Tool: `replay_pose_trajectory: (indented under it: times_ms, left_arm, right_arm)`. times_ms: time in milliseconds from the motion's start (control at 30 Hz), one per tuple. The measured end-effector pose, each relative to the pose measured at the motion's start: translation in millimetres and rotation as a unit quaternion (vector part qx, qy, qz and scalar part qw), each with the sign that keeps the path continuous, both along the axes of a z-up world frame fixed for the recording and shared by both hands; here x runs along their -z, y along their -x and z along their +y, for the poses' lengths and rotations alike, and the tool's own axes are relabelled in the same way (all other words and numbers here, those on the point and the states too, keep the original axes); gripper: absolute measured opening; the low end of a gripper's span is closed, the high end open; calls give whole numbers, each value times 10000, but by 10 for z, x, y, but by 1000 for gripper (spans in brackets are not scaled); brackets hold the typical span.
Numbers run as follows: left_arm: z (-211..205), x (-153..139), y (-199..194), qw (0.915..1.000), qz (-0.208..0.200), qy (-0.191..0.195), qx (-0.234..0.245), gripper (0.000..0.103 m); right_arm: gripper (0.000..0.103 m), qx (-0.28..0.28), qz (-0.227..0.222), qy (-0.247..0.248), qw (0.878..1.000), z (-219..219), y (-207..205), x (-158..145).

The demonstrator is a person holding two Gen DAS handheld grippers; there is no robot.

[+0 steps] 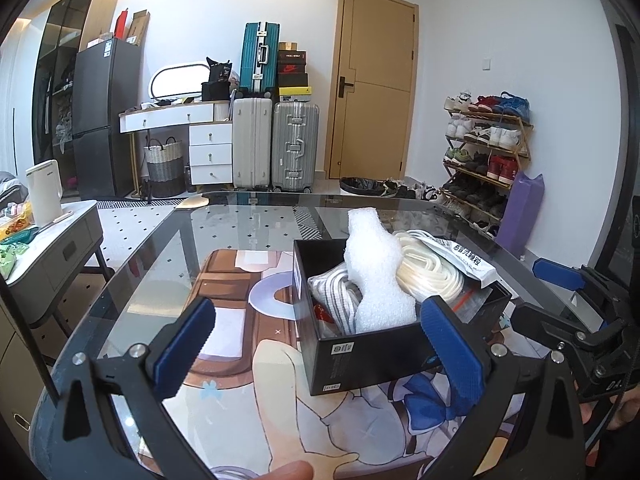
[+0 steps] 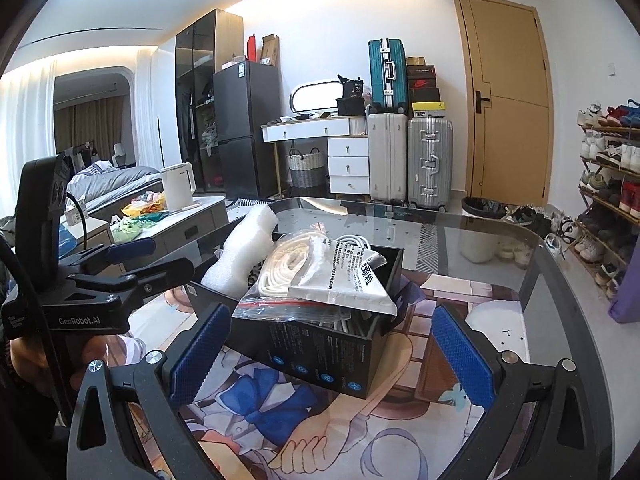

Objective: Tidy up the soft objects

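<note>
Right now I see a crowded room behind the glass-topped worktop (image 1: 168,240): a tan wooden door (image 1: 376,84), three hard-shell suitcases (image 1: 276,144), a white drawer unit (image 1: 210,156), a dark tall fridge (image 1: 106,116) and a slatted shoe rack (image 1: 486,160) full of trainers. A white electric kettle (image 1: 44,190) stands on a grey side table to the left. None of this reaches the working area.

On the worktop lies a printed cartoon mat (image 1: 240,320), and on it sits the open black cardboard box (image 1: 360,360). From the left wrist view, my left hand-held gripper (image 1: 320,352) is spread wide and holds nothing; the box's near corner sits between its ribbed blue pads (image 1: 184,352), closer to the right-hand one. My right hand-held gripper (image 2: 332,356) is likewise wide open and empty, with the box's near corner just ahead between its fingers.

The box is packed above its rim. A lumpy white foam sheet (image 1: 372,272) stands tall in it, beside a folded grey-striped white cloth (image 1: 336,296), a coil of translucent cream tubing (image 1: 428,268) and a flat silver-white printed sachet (image 2: 348,280) lying on top. A clear zip bag with a red seal line (image 2: 288,308) hangs over the box edge in the right wrist view.
</note>
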State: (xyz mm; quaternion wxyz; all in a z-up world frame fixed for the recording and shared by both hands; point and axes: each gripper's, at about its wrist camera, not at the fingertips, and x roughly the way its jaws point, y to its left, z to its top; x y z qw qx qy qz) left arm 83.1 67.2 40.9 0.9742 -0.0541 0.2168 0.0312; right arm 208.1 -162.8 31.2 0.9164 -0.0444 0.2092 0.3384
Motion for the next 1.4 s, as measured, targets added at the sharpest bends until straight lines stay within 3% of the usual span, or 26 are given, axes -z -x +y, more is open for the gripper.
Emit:
replay_pose_trajectory:
  times_ms: [1400]
  left_arm:
    - [-16, -20, 4, 9999, 47, -73, -74, 103]
  right_arm:
    - [102, -33, 12, -64, 10000, 21, 18, 29]
